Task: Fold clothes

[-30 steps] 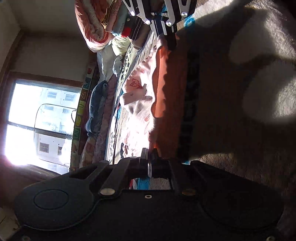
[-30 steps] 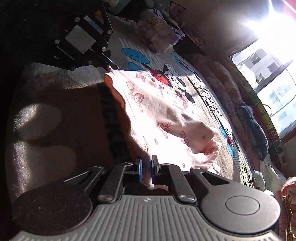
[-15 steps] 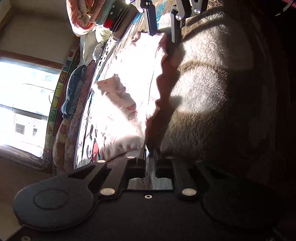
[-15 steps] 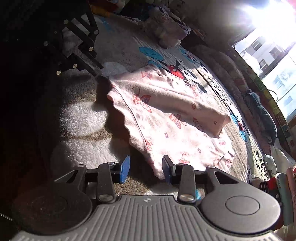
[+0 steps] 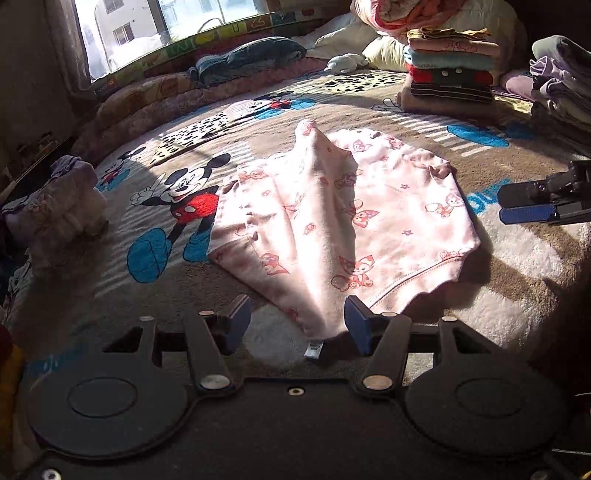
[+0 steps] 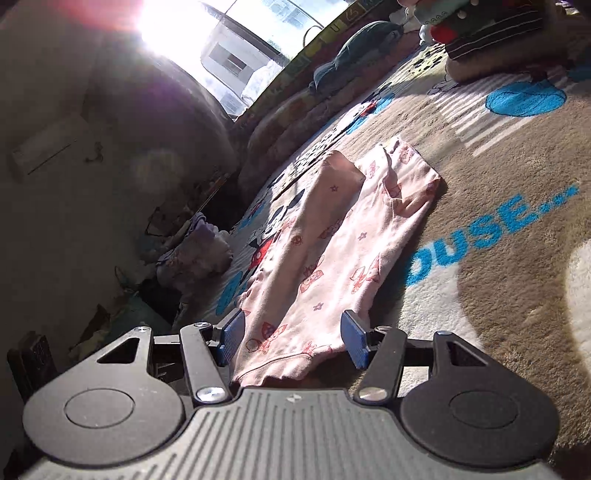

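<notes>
One pink top [image 5: 347, 225] lies on my one cartoon blanket [image 5: 155, 206]. Behind it I count two stacks of folded clothes [image 5: 448, 70], one loose purple bundle [image 5: 55, 199] and one window [image 5: 155, 26].

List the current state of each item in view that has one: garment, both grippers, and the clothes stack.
Pink garment: lying on the blanket, partly folded, one flap over its middle, not gripped.
Left gripper: jaws open, straddling the garment's near corner.
Right gripper: jaws open, at the garment's hem.
Clothes stack: folded, piled upright.
</notes>
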A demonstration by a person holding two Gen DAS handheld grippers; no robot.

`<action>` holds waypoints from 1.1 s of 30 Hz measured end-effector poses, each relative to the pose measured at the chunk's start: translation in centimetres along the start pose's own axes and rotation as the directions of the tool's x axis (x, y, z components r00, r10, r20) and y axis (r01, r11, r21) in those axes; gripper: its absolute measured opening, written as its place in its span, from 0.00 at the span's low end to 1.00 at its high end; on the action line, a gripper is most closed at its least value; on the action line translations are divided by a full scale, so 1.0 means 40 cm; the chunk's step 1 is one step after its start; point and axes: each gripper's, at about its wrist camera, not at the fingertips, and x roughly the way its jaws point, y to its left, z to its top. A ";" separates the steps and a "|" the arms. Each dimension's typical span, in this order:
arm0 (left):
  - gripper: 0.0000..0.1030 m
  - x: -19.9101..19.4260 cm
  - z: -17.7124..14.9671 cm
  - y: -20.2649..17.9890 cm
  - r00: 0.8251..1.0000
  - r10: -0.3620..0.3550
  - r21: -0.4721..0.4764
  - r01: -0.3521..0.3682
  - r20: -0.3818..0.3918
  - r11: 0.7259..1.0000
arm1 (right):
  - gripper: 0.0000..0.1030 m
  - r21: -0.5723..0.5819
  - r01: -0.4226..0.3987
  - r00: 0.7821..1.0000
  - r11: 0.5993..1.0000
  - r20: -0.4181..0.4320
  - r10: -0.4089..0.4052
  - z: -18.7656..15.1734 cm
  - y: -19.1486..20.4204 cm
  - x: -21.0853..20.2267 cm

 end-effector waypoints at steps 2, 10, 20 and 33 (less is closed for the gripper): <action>0.53 0.020 -0.008 0.051 0.999 -0.043 -0.177 0.041 -0.010 0.983 | 0.57 0.028 -0.010 1.000 1.000 0.016 0.010 -0.008 -0.017 0.006; 0.52 0.092 -0.079 0.201 0.990 -0.132 -0.553 0.138 0.051 0.822 | 0.57 -0.107 0.004 0.997 0.994 0.072 0.004 0.009 -0.007 0.054; 0.51 0.233 -0.060 0.302 0.973 -0.171 -0.710 0.231 0.157 0.665 | 0.64 -0.080 -0.024 0.998 0.997 0.054 0.028 0.045 -0.050 0.115; 0.05 0.240 0.041 0.233 0.977 -0.048 -0.525 0.152 0.205 0.837 | 0.61 -0.149 0.039 0.999 0.988 0.026 -0.035 0.023 -0.060 0.160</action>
